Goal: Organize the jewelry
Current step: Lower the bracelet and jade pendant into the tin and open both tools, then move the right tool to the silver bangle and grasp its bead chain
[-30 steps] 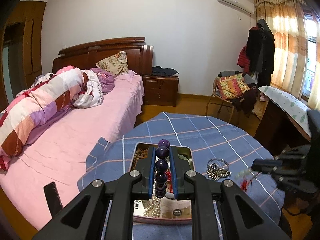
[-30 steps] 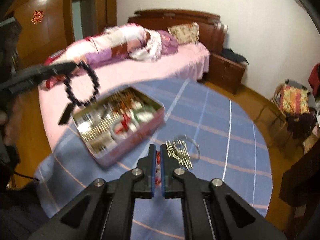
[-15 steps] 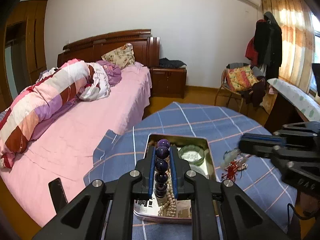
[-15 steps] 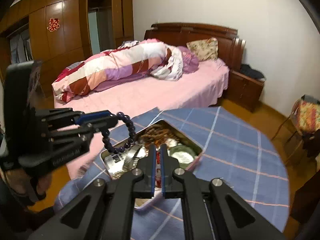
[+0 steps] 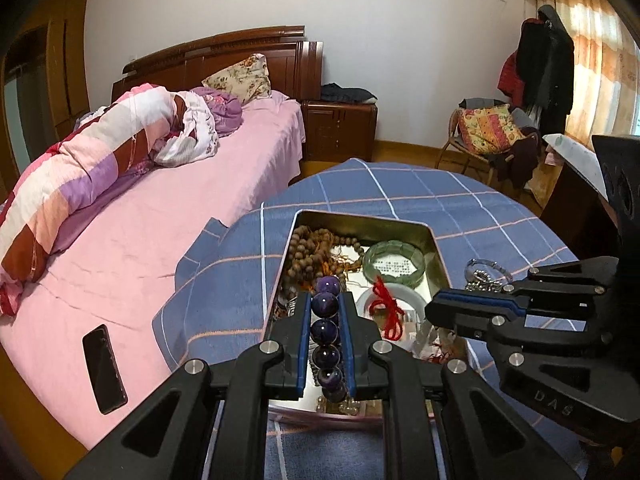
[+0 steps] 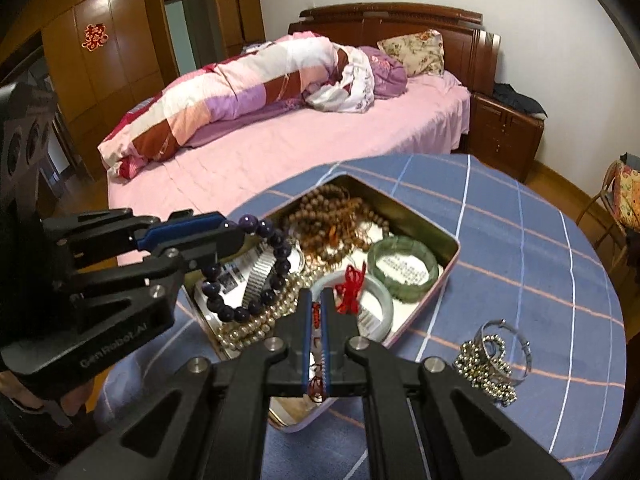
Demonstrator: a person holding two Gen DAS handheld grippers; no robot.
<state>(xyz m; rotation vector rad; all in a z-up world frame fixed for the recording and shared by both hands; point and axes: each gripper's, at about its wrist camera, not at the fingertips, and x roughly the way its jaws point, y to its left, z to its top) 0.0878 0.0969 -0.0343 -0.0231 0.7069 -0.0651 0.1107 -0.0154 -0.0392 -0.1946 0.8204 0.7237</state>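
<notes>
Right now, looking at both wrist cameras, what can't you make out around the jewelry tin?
- Near end of the tin: left wrist view, behind the left gripper shut on the purple bead bracelet.
- Red-corded piece: right wrist view, the part inside the right gripper is hidden by its fingers.
- Printed card inside the green bangle: both views, text too small.

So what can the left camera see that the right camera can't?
Only the left wrist view shows the black phone on the pink bed, the clothes rack and the curtains.

Only the right wrist view shows the wardrobe's red paper decoration, the metal watch band and the whole loop of the purple bead bracelet.

Both show the open tin, the green bangle, the brown bead strands and the silver chain pile on the blue checked tablecloth.
</notes>
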